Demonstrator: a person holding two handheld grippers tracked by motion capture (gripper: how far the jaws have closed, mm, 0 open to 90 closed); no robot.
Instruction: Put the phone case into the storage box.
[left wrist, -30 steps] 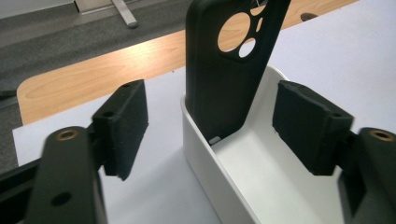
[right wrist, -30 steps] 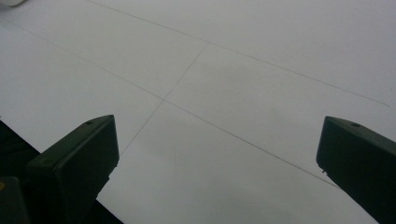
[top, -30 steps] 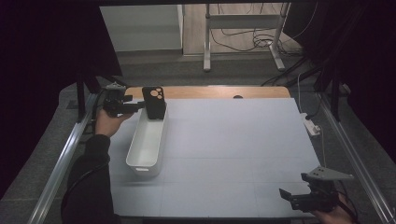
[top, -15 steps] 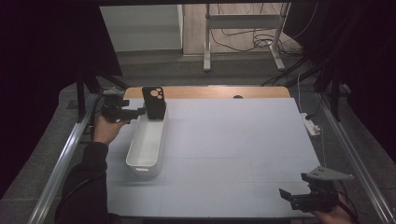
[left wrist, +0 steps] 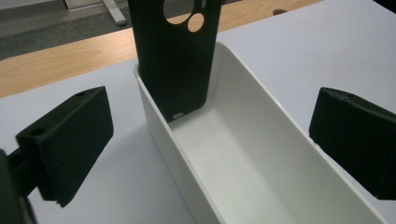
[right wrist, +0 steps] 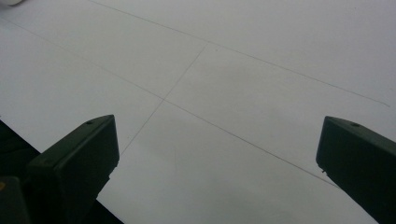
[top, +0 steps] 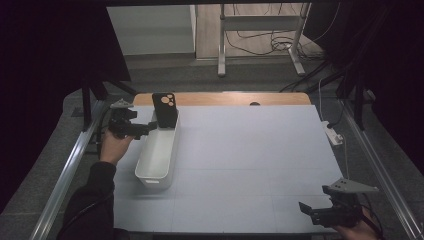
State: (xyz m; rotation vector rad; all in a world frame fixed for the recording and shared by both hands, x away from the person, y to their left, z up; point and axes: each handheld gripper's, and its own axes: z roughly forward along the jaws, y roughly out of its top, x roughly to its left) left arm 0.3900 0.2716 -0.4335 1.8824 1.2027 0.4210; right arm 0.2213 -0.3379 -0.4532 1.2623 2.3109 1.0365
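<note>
A black phone case [top: 165, 109] stands nearly upright at the far end of a long white bin [top: 152, 179], leaning on its end wall. In the left gripper view the case [left wrist: 175, 60] rises out of the bin [left wrist: 261, 107] just ahead of the jaws. My left gripper [top: 149, 127] is left of the bin and its jaws have just been opening. They now stand wide apart, and my left gripper [left wrist: 212, 126] holds nothing and is clear of the case. My right gripper [top: 306, 209] rests open at the near right corner, and my right gripper [right wrist: 215, 154] has only bare white mat under it.
The white mat [top: 250, 160] covers the table, with a wooden strip [top: 225, 98] along the far edge. A white power strip [top: 334, 134] lies at the right edge. Metal rails [top: 70, 165] run along both sides.
My left gripper has let go of the phone case and drawn back to the left, away from it. The case stays standing in the bin. The right gripper has not moved.
</note>
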